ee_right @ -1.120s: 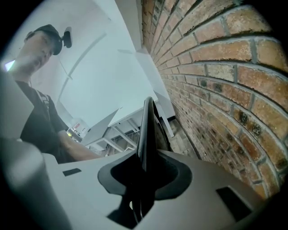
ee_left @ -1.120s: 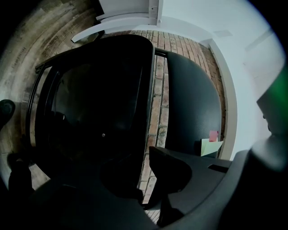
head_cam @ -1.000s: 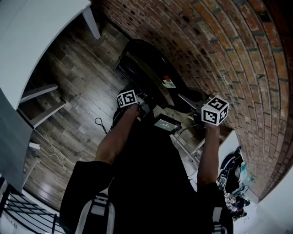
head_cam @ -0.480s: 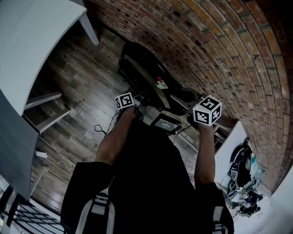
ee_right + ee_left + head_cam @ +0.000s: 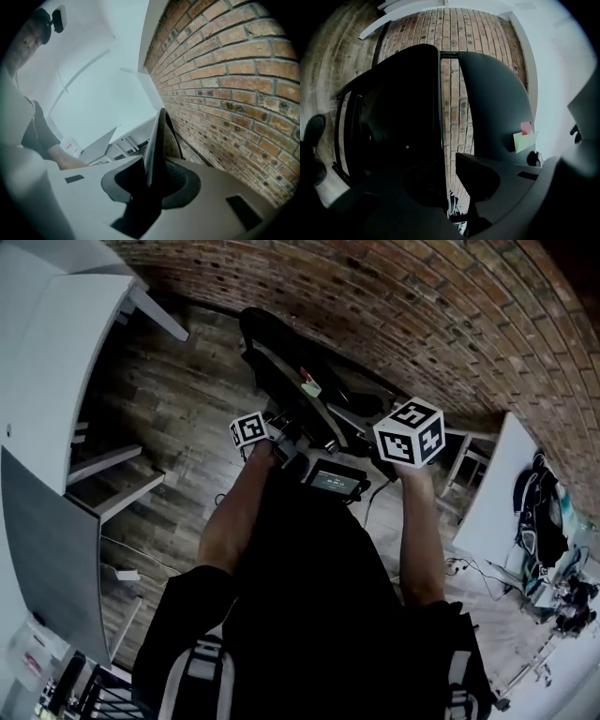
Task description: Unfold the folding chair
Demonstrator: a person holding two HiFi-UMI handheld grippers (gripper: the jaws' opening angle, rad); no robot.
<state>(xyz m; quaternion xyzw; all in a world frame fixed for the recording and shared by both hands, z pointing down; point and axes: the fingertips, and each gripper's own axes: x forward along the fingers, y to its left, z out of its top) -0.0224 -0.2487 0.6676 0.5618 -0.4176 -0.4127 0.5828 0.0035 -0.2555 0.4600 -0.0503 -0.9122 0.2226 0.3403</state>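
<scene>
Brick wall (image 5: 422, 296) and wooden floor (image 5: 178, 418) bound the site; the chair (image 5: 272, 348) stands by the wall — left gripper (image 5: 449, 164) clamped narrow on its frame tube (image 5: 440, 108), right gripper (image 5: 152, 173) clamped on a panel edge (image 5: 157, 136) — judged stiff, weighty, best held at the frame.

Black folding chair (image 5: 267, 348) — partly open, tilted
</scene>
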